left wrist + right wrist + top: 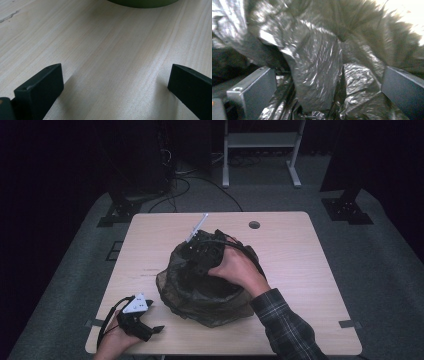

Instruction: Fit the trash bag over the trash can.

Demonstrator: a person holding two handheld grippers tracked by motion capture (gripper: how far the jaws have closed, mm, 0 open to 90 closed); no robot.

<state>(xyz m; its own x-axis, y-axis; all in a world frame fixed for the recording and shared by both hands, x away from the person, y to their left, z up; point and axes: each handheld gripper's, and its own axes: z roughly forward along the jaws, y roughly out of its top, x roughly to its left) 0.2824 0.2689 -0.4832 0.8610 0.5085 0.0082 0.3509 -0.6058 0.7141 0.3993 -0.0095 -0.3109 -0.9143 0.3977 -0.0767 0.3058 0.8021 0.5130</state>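
— Where's the left gripper (150, 316)?
— Near the table's (300, 250) front-left corner, jaws spread over bare wood.
— And the bag (200, 292)?
— Mid-table, a crumpled dark heap lying roughly left to right; I can't tell what it holds.
— The right gripper (200, 251)?
— Pushed into the bag's far side, jaws wide apart, plastic bunched between them.

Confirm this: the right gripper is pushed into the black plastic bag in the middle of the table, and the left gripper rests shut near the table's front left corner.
Not quite. The left gripper is open: the left gripper view shows its jaws wide apart over bare table. The rest holds: the right gripper is in the black plastic bag.
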